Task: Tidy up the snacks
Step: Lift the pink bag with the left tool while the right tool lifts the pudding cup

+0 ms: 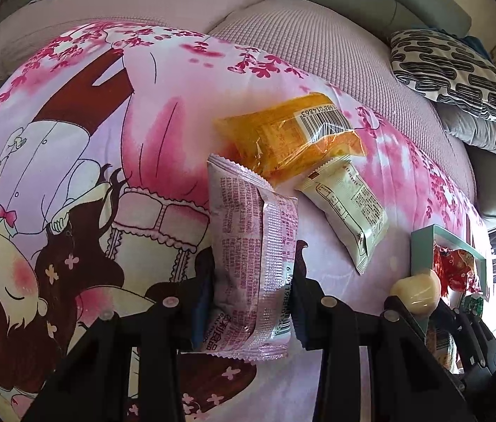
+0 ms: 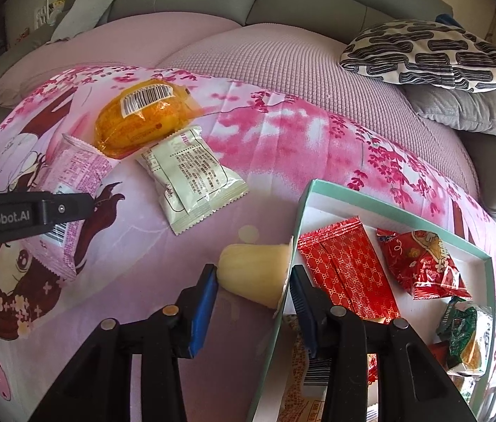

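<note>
My left gripper (image 1: 253,281) is shut on a pink snack packet (image 1: 253,246), held just above the pink cartoon blanket (image 1: 72,176); the packet also shows in the right wrist view (image 2: 72,190). My right gripper (image 2: 253,281) is shut on a pale yellow wrapped snack (image 2: 255,270), right beside the wall of the mint-green box (image 2: 302,211). An orange snack bag (image 1: 286,133) and a white snack packet (image 1: 349,207) lie on the blanket ahead; they also show in the right wrist view, the orange bag (image 2: 142,123) and the white packet (image 2: 191,179).
The box holds a red patterned packet (image 2: 346,263), a red bag (image 2: 423,267) and a green-wrapped snack (image 2: 462,330). A black-and-white patterned pillow (image 2: 430,56) and grey cushion (image 2: 469,112) lie at the back right on the sofa (image 2: 283,66).
</note>
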{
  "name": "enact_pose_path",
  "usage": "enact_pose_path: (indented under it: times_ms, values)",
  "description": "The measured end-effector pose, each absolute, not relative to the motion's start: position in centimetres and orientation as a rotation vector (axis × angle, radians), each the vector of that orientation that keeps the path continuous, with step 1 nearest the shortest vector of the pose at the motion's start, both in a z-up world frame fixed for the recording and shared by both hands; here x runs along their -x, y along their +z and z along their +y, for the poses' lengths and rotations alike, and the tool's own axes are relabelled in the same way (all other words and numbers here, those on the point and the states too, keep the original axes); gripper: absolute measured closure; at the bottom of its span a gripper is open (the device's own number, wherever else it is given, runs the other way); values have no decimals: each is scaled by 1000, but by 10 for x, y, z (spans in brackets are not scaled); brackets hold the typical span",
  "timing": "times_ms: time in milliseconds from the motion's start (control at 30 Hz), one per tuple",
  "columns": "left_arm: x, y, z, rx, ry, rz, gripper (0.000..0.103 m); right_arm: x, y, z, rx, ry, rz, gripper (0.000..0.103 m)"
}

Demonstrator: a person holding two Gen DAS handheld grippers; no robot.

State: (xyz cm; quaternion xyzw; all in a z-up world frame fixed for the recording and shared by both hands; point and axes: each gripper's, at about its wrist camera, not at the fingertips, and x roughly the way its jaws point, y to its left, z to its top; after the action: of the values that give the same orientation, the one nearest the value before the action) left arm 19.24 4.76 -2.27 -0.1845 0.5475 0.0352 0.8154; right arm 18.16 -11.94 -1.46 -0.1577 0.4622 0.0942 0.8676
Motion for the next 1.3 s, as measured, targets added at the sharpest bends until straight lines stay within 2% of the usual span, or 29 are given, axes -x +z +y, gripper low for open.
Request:
enact_pose_path:
  times_ms: [1033,1300]
  values:
    - [-197,-26,47,397,66,1179,62,-177,-11,-91,474,199,905,57]
    - [-198,-27,47,396,66,1180,62,-187,-25,-90,493,169,943,57]
